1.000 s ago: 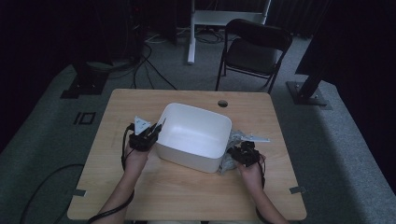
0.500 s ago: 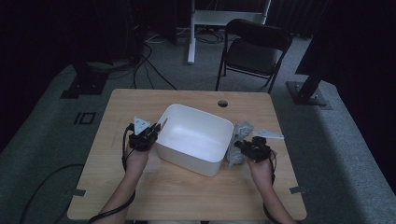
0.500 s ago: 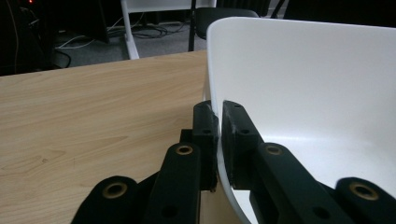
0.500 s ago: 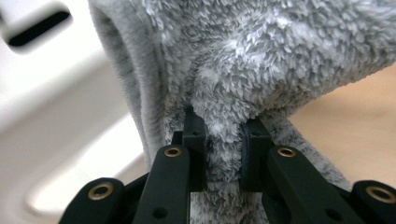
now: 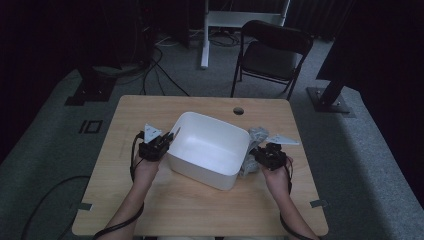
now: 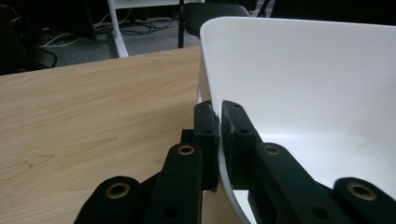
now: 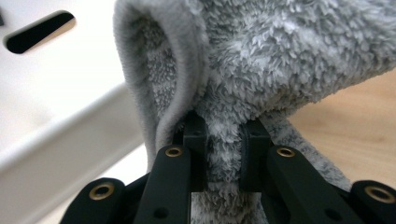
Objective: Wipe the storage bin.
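Note:
A white plastic tub (image 5: 210,150) stands in the middle of the wooden table (image 5: 200,210). My left gripper (image 5: 159,144) is at the tub's left rim, and in the left gripper view its jaws are shut on the thin white wall (image 6: 219,126) of the tub (image 6: 303,93). My right gripper (image 5: 260,155) is at the tub's right side, shut on a grey fluffy cloth (image 5: 252,140). In the right gripper view the cloth (image 7: 280,56) bulges up between and above my gripper (image 7: 224,156), with the tub's outer wall (image 7: 56,102) and its handle slot (image 7: 39,30) just to the left.
A round cable hole (image 5: 238,110) sits near the table's far edge. Beyond the table stand a black folding chair (image 5: 272,55), a white desk frame (image 5: 205,35) and black stand bases (image 5: 330,100), with cables on the grey carpet.
My right gripper has shifted a little right and away along the tub's side, with the grey cloth bunched in it. The left gripper and the tub have stayed put.

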Available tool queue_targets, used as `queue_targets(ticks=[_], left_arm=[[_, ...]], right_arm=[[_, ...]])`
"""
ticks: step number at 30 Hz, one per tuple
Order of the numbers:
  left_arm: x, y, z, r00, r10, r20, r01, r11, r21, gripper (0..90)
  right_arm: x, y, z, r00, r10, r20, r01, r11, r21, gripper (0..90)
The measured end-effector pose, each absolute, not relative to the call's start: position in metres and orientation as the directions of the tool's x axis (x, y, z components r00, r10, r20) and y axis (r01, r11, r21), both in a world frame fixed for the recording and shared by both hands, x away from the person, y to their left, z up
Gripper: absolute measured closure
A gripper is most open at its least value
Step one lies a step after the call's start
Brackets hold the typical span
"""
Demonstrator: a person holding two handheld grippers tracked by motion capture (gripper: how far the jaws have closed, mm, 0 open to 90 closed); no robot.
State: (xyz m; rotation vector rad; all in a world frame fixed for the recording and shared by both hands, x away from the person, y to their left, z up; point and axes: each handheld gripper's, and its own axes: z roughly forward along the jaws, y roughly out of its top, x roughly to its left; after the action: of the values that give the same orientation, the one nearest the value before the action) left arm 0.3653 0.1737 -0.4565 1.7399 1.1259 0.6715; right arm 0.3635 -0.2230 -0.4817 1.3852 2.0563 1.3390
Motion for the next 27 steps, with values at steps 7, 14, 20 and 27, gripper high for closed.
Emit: queue_targets(ticks=[7, 14, 20, 27], left_arm=[[0.364, 0.173, -0.457, 0.426, 0.904, -0.033, 0.392, -0.152, 0.907, 85.3], [0.364, 0.173, -0.457, 0.427, 0.904, -0.030, 0.389, -0.153, 0.909, 85.3], [0.364, 0.171, -0.457, 0.403, 0.915, -0.030, 0.393, -0.144, 0.908, 85.2], [0.363, 0.171, -0.457, 0.392, 0.920, -0.026, 0.392, -0.141, 0.909, 86.2]], right_arm=[[0.371, -0.222, -0.501, -0.455, 0.855, 0.249, 0.597, 0.084, 0.798, 77.5], [0.378, -0.218, -0.524, -0.433, 0.868, 0.245, 0.649, 0.111, 0.753, 77.8], [0.380, -0.218, -0.529, -0.428, 0.866, 0.257, 0.671, 0.113, 0.733, 77.6], [0.356, -0.227, -0.498, -0.481, 0.839, 0.255, 0.598, 0.101, 0.795, 77.2]])
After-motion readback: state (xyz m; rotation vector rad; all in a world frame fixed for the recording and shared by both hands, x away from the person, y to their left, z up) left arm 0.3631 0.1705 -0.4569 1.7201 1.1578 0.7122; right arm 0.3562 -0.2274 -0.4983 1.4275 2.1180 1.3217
